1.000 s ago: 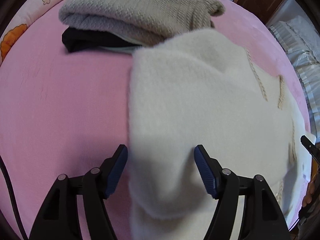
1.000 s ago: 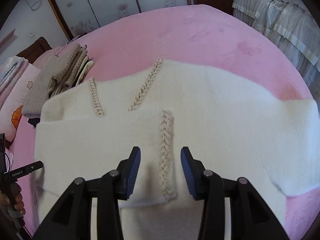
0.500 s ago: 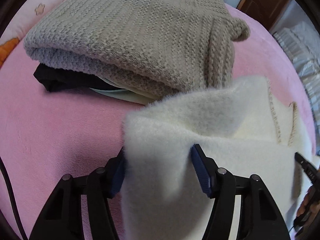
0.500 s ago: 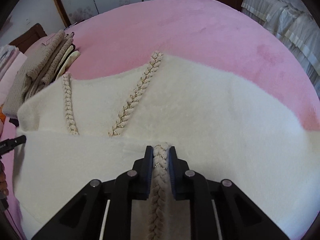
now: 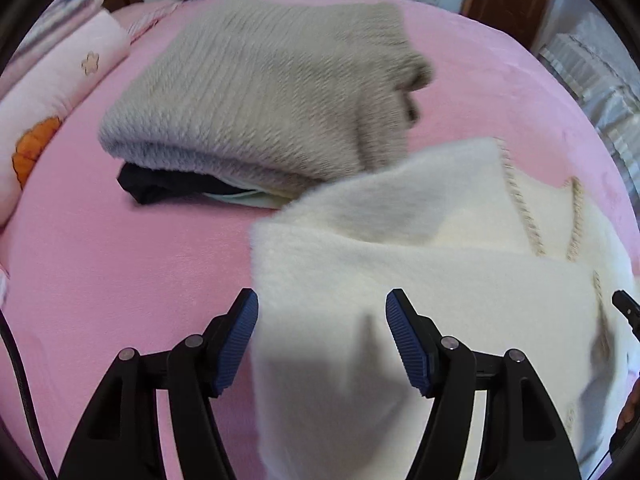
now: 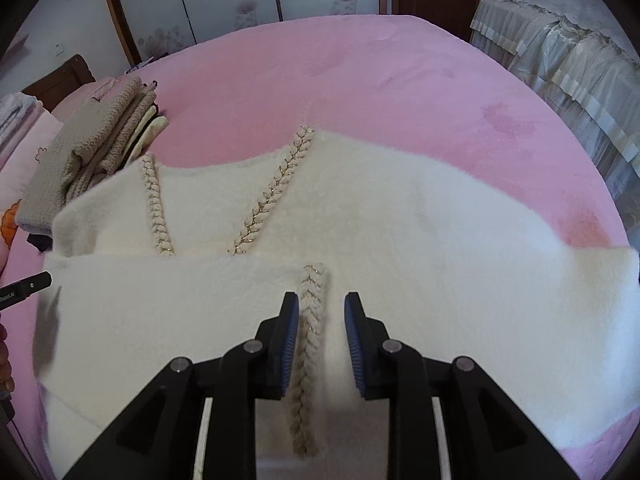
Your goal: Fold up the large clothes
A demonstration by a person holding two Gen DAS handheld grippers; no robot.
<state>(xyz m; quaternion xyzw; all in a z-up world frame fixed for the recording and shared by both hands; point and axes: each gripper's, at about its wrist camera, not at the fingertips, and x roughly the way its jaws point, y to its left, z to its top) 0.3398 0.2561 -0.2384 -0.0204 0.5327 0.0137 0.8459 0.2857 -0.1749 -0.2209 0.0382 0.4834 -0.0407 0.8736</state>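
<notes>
White sweater [image 6: 360, 216] lies on pink bed [image 6: 360, 68], near edge already folded over toward 12 o'clock; more folds left, I judge.

Left gripper [image 5: 322, 336]: jaws opening, sweater end between them, pads not pressing.

Right gripper [image 6: 321, 340]: jaws opening, braid trim [image 6: 310, 320] between, touching left pad only.

Pile of folded clothes [image 5: 264, 92] at 11 o'clock, just beside sweater end; could crowd next fold. Pillow [image 5: 52, 92] at 9 o'clock.

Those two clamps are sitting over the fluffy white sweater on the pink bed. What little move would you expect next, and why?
Probably both lift clear and regrip farther along. The cream sweater has its near edge already folded over, the right gripper is opening around the braided trim, and the left gripper is opening over a raised fold, so both seem to be letting go.
</notes>
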